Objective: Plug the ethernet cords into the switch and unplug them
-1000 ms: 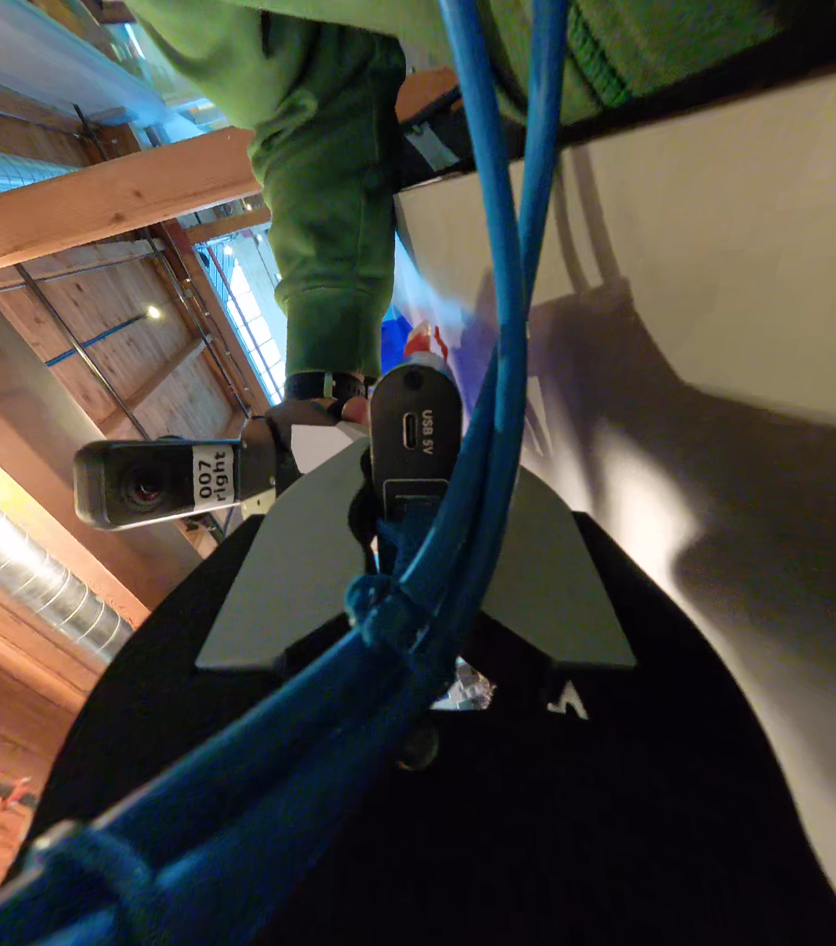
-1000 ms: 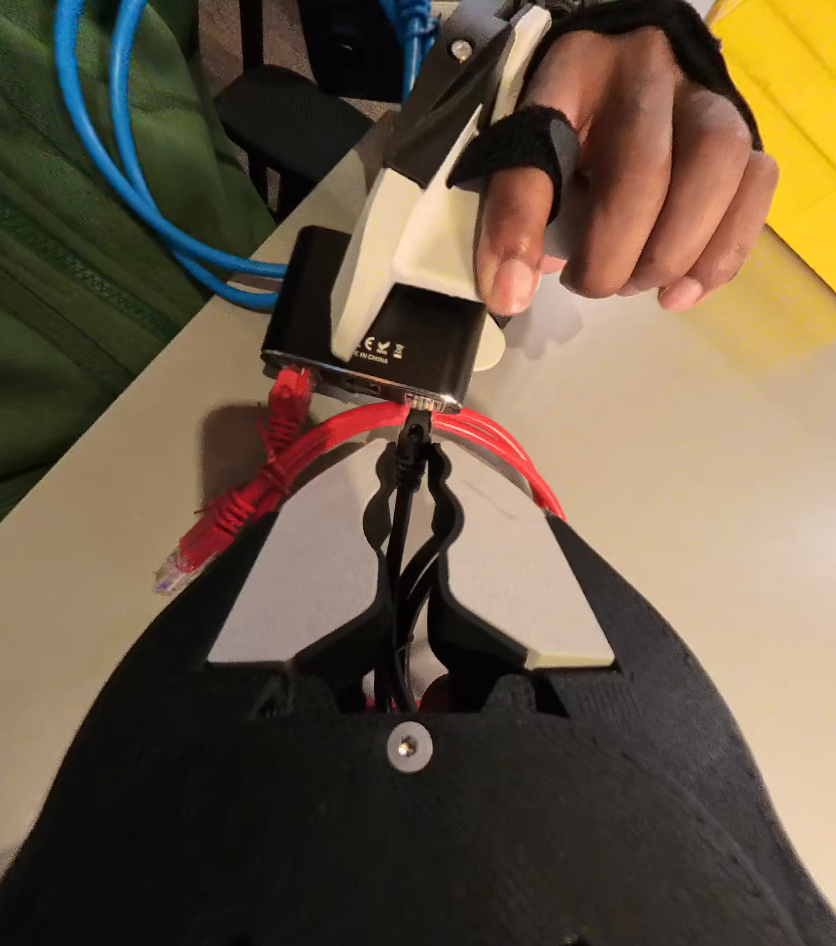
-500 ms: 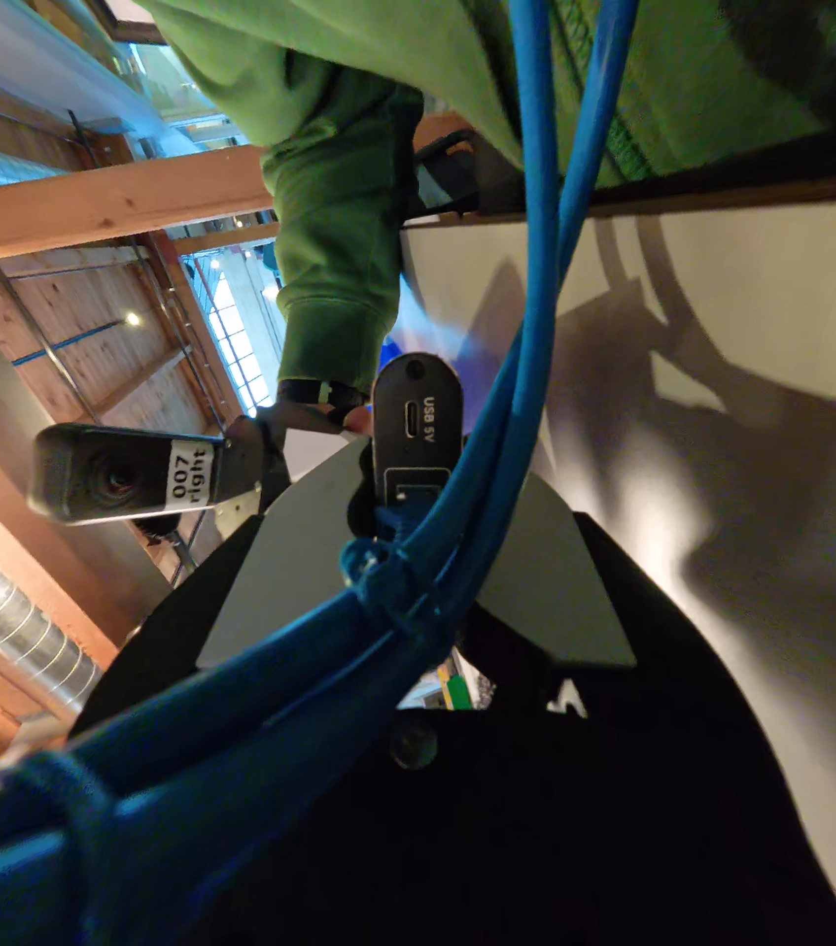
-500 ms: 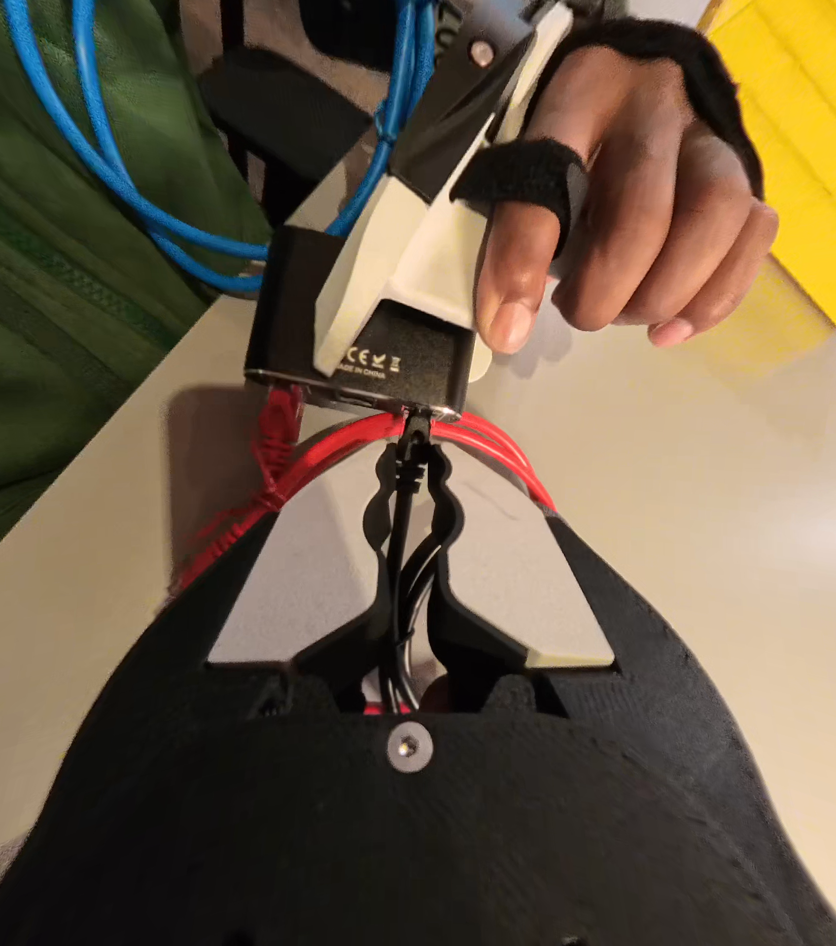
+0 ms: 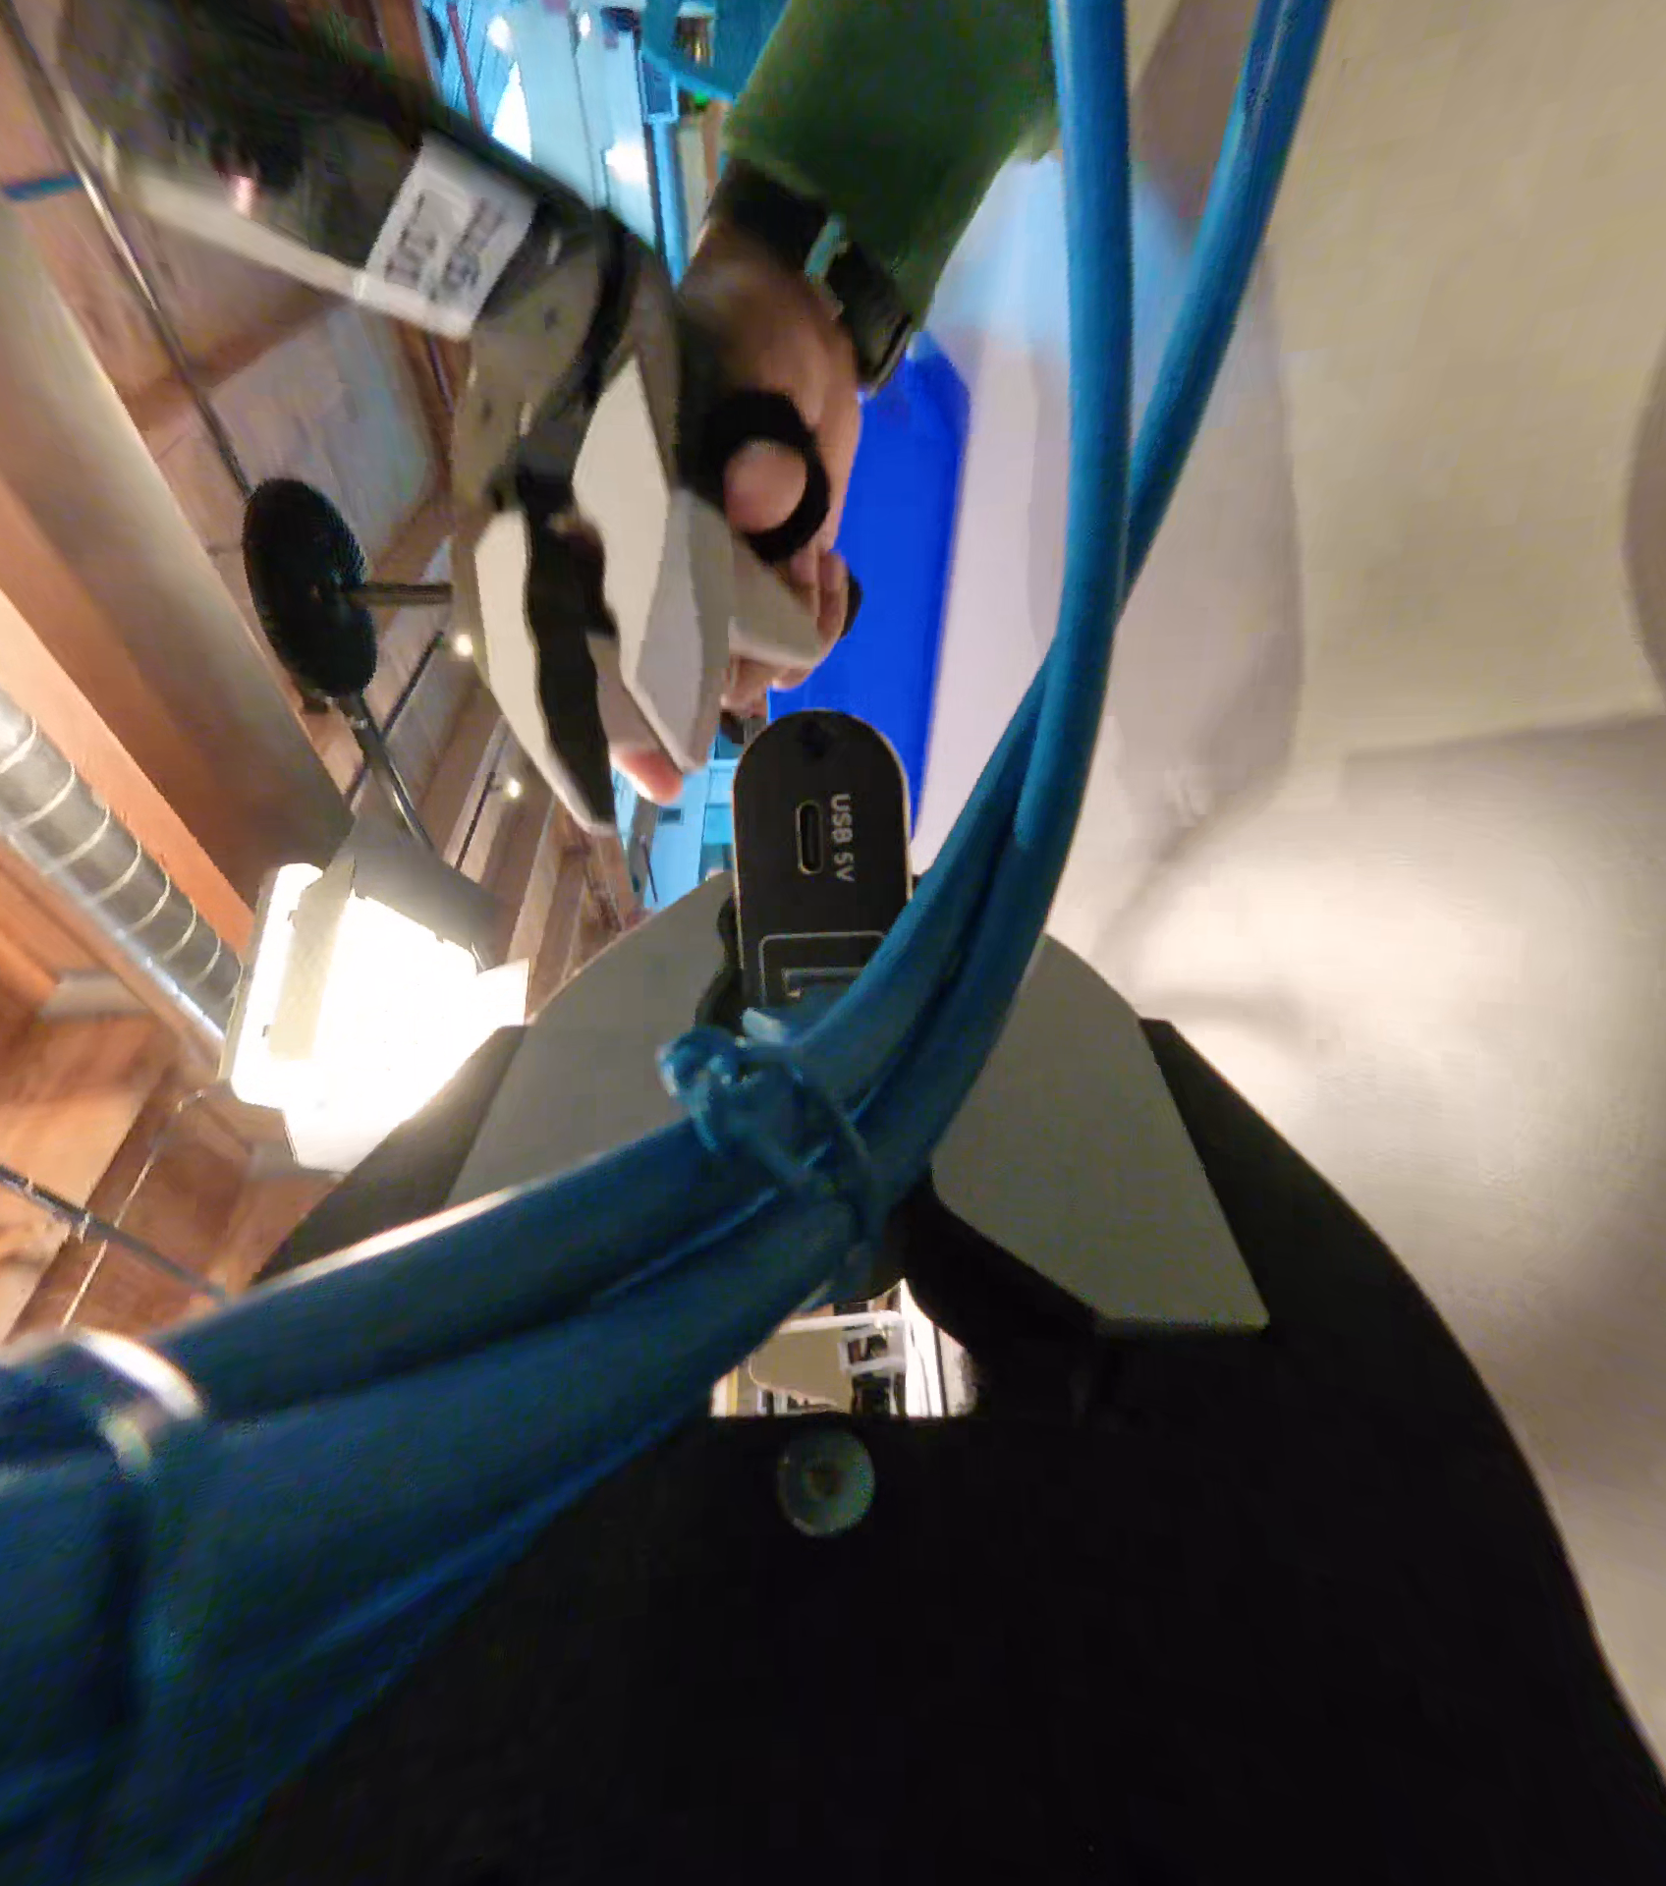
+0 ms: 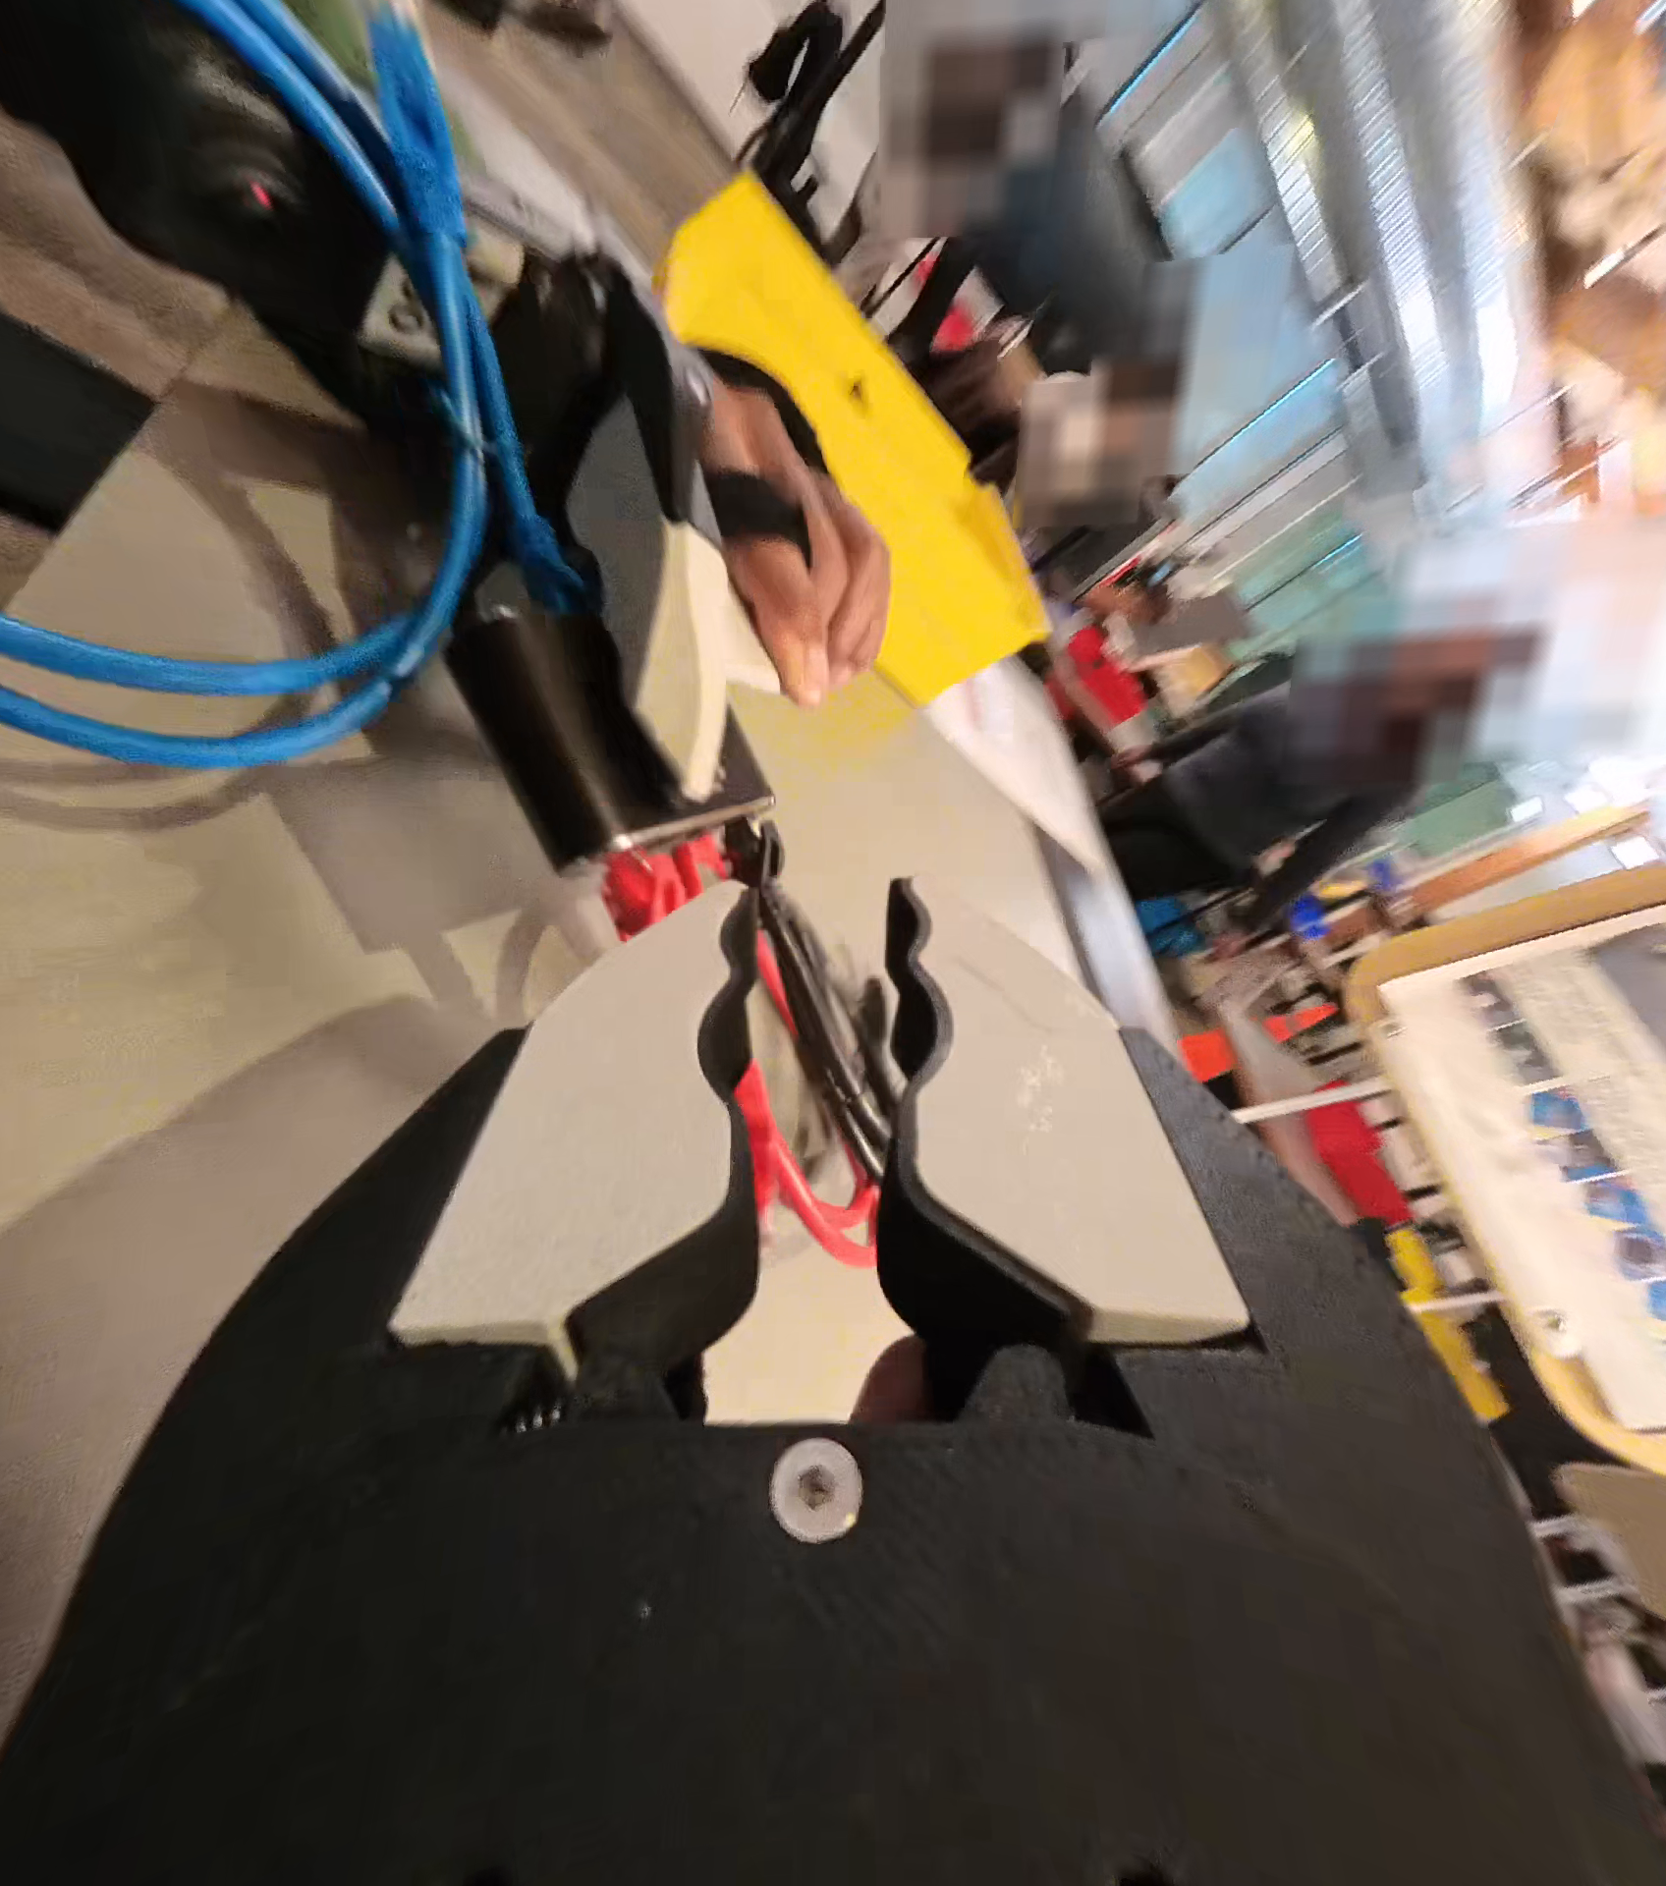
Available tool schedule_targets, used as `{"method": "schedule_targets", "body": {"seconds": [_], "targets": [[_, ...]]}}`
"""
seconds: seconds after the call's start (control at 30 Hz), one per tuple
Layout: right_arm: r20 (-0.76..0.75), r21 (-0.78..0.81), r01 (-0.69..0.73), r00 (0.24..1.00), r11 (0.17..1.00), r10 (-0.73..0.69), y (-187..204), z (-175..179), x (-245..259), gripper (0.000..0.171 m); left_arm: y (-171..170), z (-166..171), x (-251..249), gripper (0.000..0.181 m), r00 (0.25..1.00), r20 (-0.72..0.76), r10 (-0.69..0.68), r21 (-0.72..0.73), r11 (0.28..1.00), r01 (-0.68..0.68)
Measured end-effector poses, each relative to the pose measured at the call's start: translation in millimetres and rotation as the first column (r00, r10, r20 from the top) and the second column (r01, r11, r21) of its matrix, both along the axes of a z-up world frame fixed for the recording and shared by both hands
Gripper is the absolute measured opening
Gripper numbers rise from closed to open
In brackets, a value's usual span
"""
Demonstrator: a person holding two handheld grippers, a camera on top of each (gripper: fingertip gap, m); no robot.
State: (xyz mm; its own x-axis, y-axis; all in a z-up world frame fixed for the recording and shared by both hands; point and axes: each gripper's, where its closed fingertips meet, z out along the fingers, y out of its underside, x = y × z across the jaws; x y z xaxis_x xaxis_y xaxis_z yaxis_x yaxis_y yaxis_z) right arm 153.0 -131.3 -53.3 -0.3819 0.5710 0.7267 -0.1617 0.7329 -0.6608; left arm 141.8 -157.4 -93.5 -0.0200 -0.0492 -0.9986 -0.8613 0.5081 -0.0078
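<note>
1. Switch (image 5: 819,847): black.
2. Cords: blue (image 5: 1094,408), red (image 6: 788,1174), black (image 6: 829,1031).
3. Gripper fingers (image 6: 1043,1143): grey on black.
4. Box (image 6: 849,429) at the bench's far edge: yellow.
5. Sleeve (image 5: 870,122): green.

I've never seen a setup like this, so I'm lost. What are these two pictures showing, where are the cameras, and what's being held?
There is no robot here. A person holds a hand-operated claw in each hand, and each claw carries a camera looking forward along its two fingers. The left view shows the left claw shut on a small black switch, with blue cords draped across it. The other claw shows farther off. The right view shows the right claw open, with a black cord and a red cord passing loosely between its fingers toward the switch. A hand works the left claw above a pale table. Whether the plugs are seated is too blurred to tell.
</note>
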Motion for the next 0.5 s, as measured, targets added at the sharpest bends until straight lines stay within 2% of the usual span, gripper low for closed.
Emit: {"method": "schedule_targets", "body": {"seconds": [0.1, 0.17, 0.3, 0.5], "targets": [[-0.129, 0.009, -0.014, 0.992, 1.000, 0.015, -20.4, 4.5, 12.1, 0.023, 4.3, 4.3, -0.6, 0.030, 0.998, 0.048, 0.042, -0.005, 0.999, -0.042], [-0.138, 0.035, -0.026, 0.990, 0.999, 0.030, -34.3, -3.7, 11.3, 0.023, 9.6, 5.9, -0.9, 0.030, 0.993, 0.082, 0.081, -0.017, 0.997, -0.080], [-0.148, 0.192, 0.025, 0.989, 0.981, 0.004, -44.0, -23.0, 1.0, 0.024, 18.6, 3.6, -3.4, 0.030, 0.984, 0.091, 0.151, -0.033, 0.988, -0.148], [-0.206, 0.289, 0.098, 0.978, 0.952, -0.039, -40.7, -29.2, -5.8, 0.025, 23.8, 0.1, -10.1, 0.028, 0.977, 0.082, 0.197, -0.040, 0.980, -0.194]]}}
